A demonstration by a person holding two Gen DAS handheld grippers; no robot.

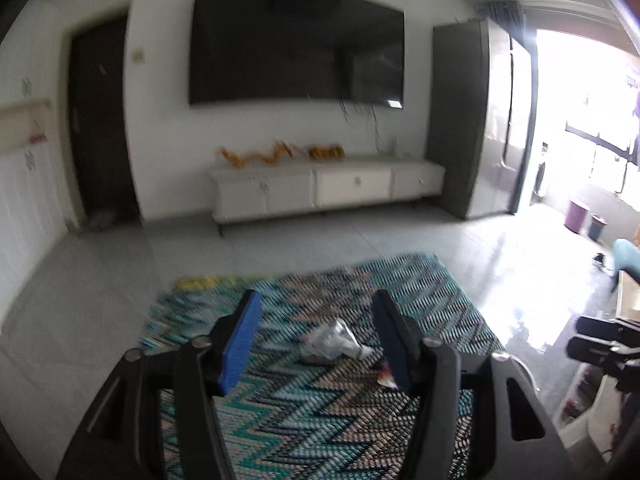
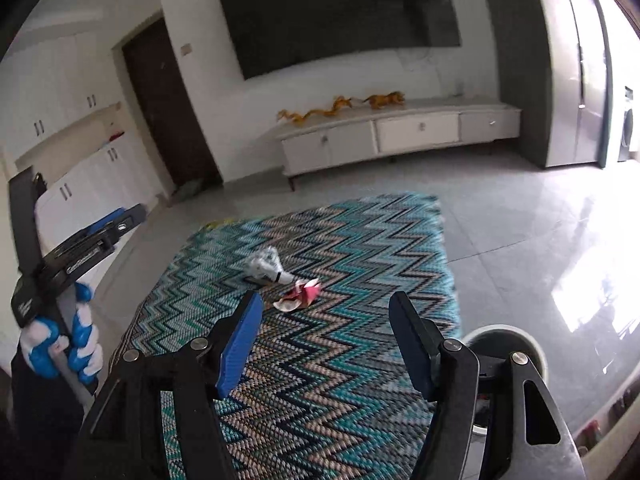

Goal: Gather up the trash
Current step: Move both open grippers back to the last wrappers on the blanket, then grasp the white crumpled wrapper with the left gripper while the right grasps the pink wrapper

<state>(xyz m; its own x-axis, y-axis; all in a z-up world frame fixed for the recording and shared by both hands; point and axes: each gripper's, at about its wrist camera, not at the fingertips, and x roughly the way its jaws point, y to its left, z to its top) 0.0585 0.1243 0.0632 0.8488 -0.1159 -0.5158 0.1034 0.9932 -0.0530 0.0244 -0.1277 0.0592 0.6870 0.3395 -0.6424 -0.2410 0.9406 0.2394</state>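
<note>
A crumpled clear plastic wrapper [image 1: 332, 342] lies on the zigzag rug [image 1: 320, 420]. A red and white crumpled wrapper [image 1: 386, 374] lies just right of it, partly hidden behind my right finger. In the right wrist view the clear wrapper [image 2: 266, 266] and the red wrapper [image 2: 300, 296] lie on the rug [image 2: 340, 360]. My left gripper [image 1: 316, 312] is open and empty, above the rug, short of the trash. My right gripper [image 2: 326, 314] is open and empty, also short of the trash. The left gripper [image 2: 100, 236] shows at the left, held by a gloved hand [image 2: 60, 344].
A white bin [image 2: 508, 344] stands on the tile floor at the rug's right edge, behind my right finger. A white TV cabinet [image 1: 328, 188] with orange dragon figures stands against the far wall under a large TV. A dark door is at the left. Two small bins [image 1: 584, 220] stand by the bright window.
</note>
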